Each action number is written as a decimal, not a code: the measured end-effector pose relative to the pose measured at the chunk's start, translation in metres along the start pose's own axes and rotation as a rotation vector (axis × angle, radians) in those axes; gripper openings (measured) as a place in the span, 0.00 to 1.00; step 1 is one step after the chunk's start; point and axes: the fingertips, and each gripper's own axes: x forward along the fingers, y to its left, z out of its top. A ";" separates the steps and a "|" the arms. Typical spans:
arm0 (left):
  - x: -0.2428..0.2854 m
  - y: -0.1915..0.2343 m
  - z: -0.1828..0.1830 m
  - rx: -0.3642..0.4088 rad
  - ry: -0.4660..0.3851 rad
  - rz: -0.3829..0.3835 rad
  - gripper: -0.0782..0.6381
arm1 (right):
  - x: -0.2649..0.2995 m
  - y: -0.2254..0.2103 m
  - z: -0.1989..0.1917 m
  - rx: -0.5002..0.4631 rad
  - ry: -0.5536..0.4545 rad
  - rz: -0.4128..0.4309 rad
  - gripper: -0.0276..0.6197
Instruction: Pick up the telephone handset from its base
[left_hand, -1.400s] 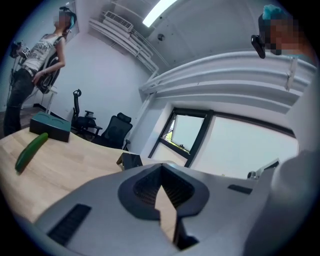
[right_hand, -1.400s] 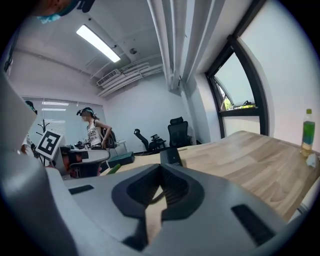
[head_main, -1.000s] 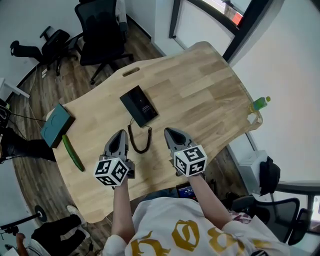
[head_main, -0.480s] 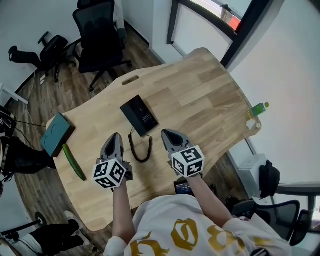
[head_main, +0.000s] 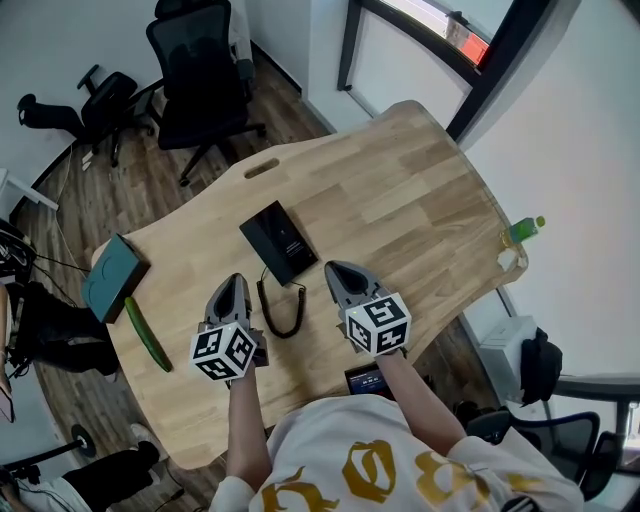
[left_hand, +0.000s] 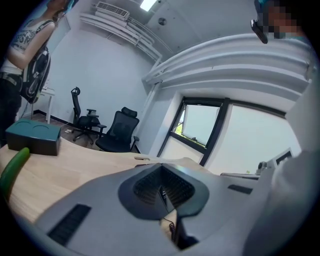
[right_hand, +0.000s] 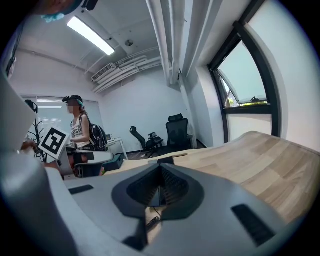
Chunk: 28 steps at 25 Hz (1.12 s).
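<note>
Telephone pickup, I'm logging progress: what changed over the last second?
The left hand-held gripper and right hand-held gripper moved forward, nearer the telephone. Nothing was grasped; both stay shut and empty. Telephone, coiled cord, cucumber and teal box stayed put.

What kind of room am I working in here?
Most likely an office or meeting room: a large wooden table, black swivel chairs beside it, and a desk telephone with a coiled cord.
</note>
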 end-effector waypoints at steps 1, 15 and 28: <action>0.002 0.001 -0.003 -0.003 0.008 0.001 0.12 | 0.002 -0.003 0.000 -0.003 -0.003 -0.006 0.05; 0.048 0.029 -0.048 -0.036 0.119 0.035 0.12 | 0.051 -0.030 -0.021 -0.034 0.067 0.010 0.05; 0.083 0.050 -0.079 -0.092 0.207 0.033 0.12 | 0.087 -0.053 -0.048 -0.032 0.135 -0.008 0.05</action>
